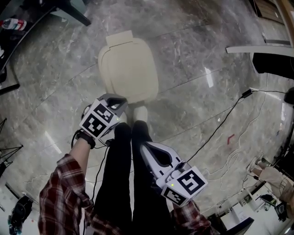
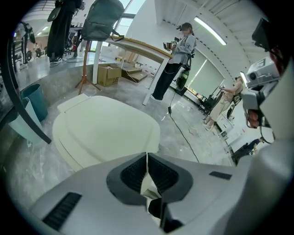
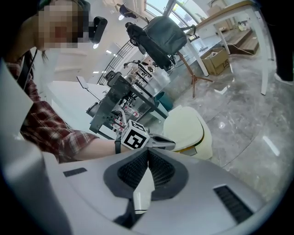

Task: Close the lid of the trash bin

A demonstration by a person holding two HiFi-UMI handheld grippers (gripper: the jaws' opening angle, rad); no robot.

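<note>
A cream trash bin [image 1: 128,69] stands on the marble floor in front of my feet, and its lid [image 2: 105,131] lies flat down on it. My left gripper [image 1: 122,101] hovers at the bin's near edge, just above and short of the lid. Its jaws are shut with nothing between them [image 2: 147,157]. My right gripper [image 1: 143,148] hangs lower beside my legs, away from the bin, its jaws also shut and empty [image 3: 148,153]. In the right gripper view the bin [image 3: 188,131] shows beyond the left gripper's marker cube [image 3: 135,136].
Black cables [image 1: 220,124] run across the floor to the right. A teal bucket [image 2: 34,98] stands left of the bin. Farther back are a wooden table [image 2: 138,46], a cardboard box [image 2: 109,73] and a standing person [image 2: 177,55]. A chair base [image 1: 73,11] is at the top left.
</note>
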